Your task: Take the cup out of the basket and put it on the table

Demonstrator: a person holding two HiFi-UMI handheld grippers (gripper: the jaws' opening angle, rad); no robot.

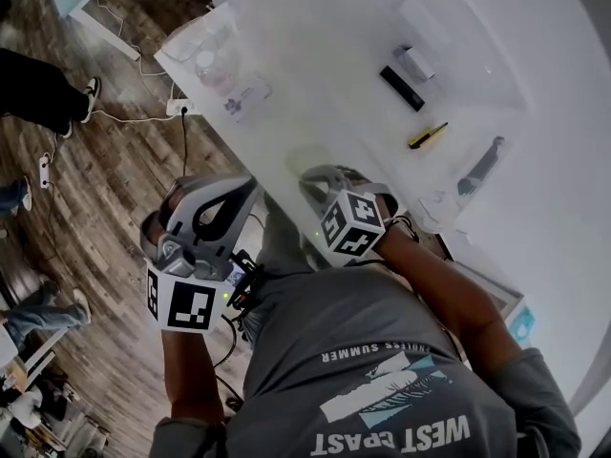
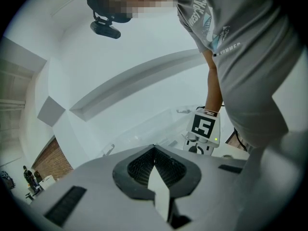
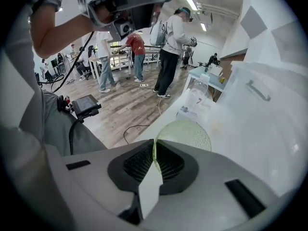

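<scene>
White table (image 1: pixel 315 65) edge is where the pale green cup (image 3: pixel 188 134) hangs, rim pinched in the near-closed right gripper (image 3: pixel 154 144), left gripper (image 2: pixel 154 148) closed and empty, so the person should move inboard, keep it level, then release.

Table (image 1: pixel 315 93): in front of the person, with the floor (image 1: pixel 105 189) on its left.
Cup (image 3: pixel 185 134): at the table's near edge, its rim between the right gripper's (image 3: pixel 155 148) jaws.
Left gripper (image 2: pixel 154 152): off the table, over the floor.
Tub (image 1: pixel 205 51): at the table's left corner.
Flat bar (image 1: pixel 402 88): mid-table, small box (image 1: pixel 416 62) just behind it.
Long tool (image 1: pixel 428 135): near the bar, closer to the person.
</scene>
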